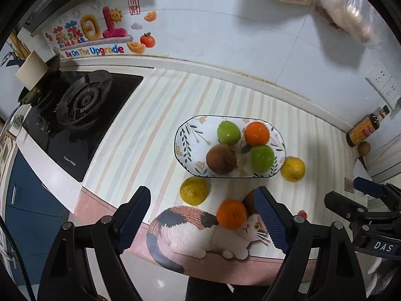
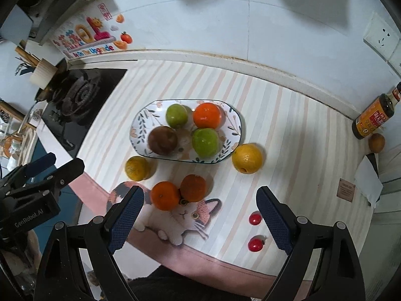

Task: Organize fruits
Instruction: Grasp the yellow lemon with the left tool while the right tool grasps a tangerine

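Both tools were wide open and held nothing: the left tool point(image 1: 204, 219) hovered over the near edge of the counter point(image 1: 155, 115), the right tool point(image 2: 199, 219) likewise, a bit further right. The oval plate point(image 2: 140, 128) sat mid-counter on the striped mat point(image 2: 288, 135) and held four fruits: a green fruit point(image 2: 176, 116) at back left, an orange point(image 2: 207, 115) at back right, a second green fruit point(image 2: 205, 142) at front right, and a brown fruit point(image 2: 163, 140) at front left. Off the plate, a yellow fruit point(image 2: 247, 158) lay just beside its right end, and a darker yellow-green fruit point(image 2: 137, 168) lay just beside its front left edge. Nearer the edge, on the cat picture point(image 2: 180, 215), a second orange point(image 2: 165, 195) touched a darker orange-brown fruit point(image 2: 193, 188). In the left view that second orange point(image 1: 231, 214) sat between the spread fingers, closer to the right finger point(image 1: 269, 219), not touched. Two small red tomatoes point(image 2: 255, 218) lay near the front right, one just beside the right tool's right finger point(image 2: 273, 222). A sauce bottle point(image 2: 374, 116) and a small brown fruit point(image 2: 376, 142) stood at the far right corner; a gas stove point(image 1: 82, 102) was at left.
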Tool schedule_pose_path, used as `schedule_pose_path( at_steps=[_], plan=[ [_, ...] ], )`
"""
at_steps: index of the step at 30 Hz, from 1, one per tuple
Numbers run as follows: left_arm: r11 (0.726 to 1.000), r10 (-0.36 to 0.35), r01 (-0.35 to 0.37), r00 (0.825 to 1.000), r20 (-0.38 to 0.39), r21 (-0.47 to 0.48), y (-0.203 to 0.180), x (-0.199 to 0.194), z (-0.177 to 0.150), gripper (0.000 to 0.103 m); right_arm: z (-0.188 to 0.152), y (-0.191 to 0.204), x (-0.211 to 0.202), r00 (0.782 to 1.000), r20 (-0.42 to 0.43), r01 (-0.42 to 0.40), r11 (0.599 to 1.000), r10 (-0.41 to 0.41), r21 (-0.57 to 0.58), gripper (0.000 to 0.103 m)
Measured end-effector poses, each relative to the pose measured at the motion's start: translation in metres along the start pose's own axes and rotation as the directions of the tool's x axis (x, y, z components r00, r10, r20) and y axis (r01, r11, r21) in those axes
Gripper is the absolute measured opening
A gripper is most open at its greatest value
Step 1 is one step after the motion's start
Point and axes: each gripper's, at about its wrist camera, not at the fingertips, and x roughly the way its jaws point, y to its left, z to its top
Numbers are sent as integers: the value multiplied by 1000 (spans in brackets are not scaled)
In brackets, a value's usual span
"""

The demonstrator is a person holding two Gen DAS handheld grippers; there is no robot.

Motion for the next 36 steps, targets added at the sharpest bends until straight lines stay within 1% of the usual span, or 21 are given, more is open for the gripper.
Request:
schedule_pose_path(
  at_steps=[5, 7, 9, 11, 12, 14, 16, 18, 20, 22, 24, 26, 29, 30, 31, 33, 36],
  plan=[
    [1000, 6, -6, 1000, 26, -11, 1, -15, -8, 85, -8, 5, -13, 1000, 17, -20, 1000, 20, -5, 93],
    [1000, 9, -8, 1000, 25, -14, 3, -15, -11, 85, -11, 6, -10, 999, 1, -36, 999, 36, -2, 93],
    [1000, 17, -17, 1000, 21, -17, 6, -12, -13, 85, -14, 6, 3, 998, -31, -50, 999, 50, 2, 93],
    [999, 36, -36, 999, 7, -10, 8, -4, -14, 85, -16, 4, 23, 995, -70, -64, 998, 66, 20, 93],
    [998, 54, -55, 998, -6, -6, 10, 3, -15, 89, -18, 3, 34, 993, -91, -75, 997, 78, 33, 93],
    [996, 93, -93, 995, -33, 2, 15, 20, -15, 101, -20, -3, 67, 984, -146, -88, 993, 99, 80, 93],
    [992, 126, -126, 991, -49, 6, 20, 36, -17, 101, -20, -11, 97, 974, -188, -100, 986, 124, 136, 93],
    [988, 154, -154, 984, -87, 9, 27, 56, -17, 101, -22, -20, 131, 961, -235, -100, 974, 148, 205, 93],
    [987, 160, -160, 980, -119, 8, 33, 74, -16, 101, -23, -25, 157, 950, -266, -94, 965, 161, 245, 93],
    [988, 153, -154, 975, -160, 5, 37, 93, -15, 101, -24, -27, 177, 944, -291, -78, 962, 156, 262, 92],
    [992, 126, -130, 968, -217, -3, 40, 116, -11, 101, -24, -26, 195, 938, -313, -65, 960, 152, 272, 92],
    [995, 96, -101, 962, -256, -9, 41, 132, -7, 101, -24, -25, 206, 932, -327, -60, 958, 154, 281, 91],
    [997, 62, -69, 948, -312, -14, 40, 160, 0, 101, -22, -23, 219, 928, -339, -56, 957, 155, 284, 88],
    [998, 53, -62, 941, -334, -15, 40, 170, 1, 101, -21, -23, 221, 927, -341, -54, 957, 155, 286, 86],
    [998, 44, -54, 936, -350, -19, 40, 178, 2, 101, -21, -22, 224, 926, -344, -52, 957, 153, 285, 82],
    [999, 22, -33, 924, -381, -21, 38, 195, 3, 101, -19, -20, 228, 924, -354, -43, 960, 144, 278, 78],
    [1000, -6, 1, 908, -420, -12, 33, 213, 1, 101, -20, -20, 234, 920, -368, -29, 962, 132, 273, 77]
  ],
)
